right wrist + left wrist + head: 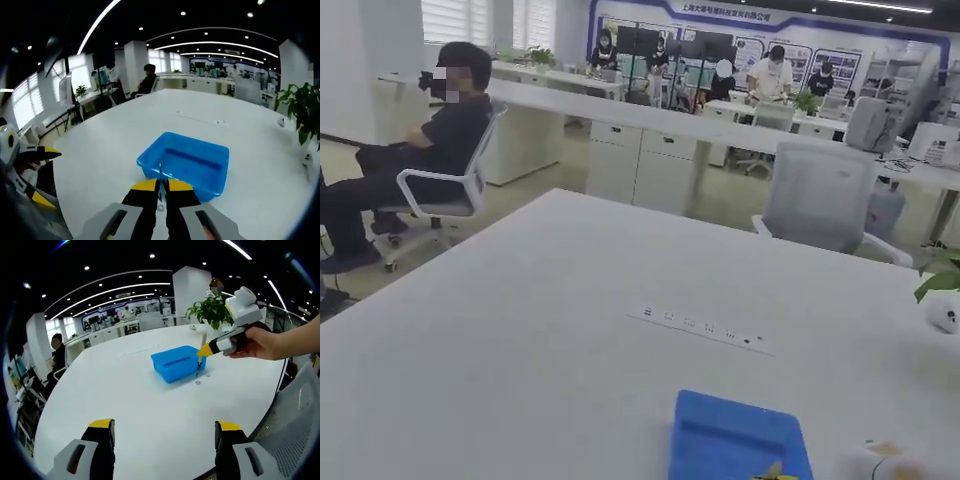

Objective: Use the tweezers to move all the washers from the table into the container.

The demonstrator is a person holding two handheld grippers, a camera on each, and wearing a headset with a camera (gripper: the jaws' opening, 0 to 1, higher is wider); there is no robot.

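Observation:
A blue container (175, 362) stands on the white table (125, 405), also seen from the right gripper (200, 167) and at the bottom of the head view (735, 440). My right gripper (161, 186) is shut on thin tweezers (160, 172). In the left gripper view a hand holds that gripper (206, 351) with the tweezers (198, 367) pointing down beside the container's near right corner. Two small washers (198, 382) lie on the table just below the tip. My left gripper (165, 427) is open and holds nothing, well short of the container.
A socket strip (700, 328) is set into the table beyond the container. A potted plant (212, 310) stands at the table's far right. Office chairs (820, 195) and a seated person (440, 150) are past the table's far edge.

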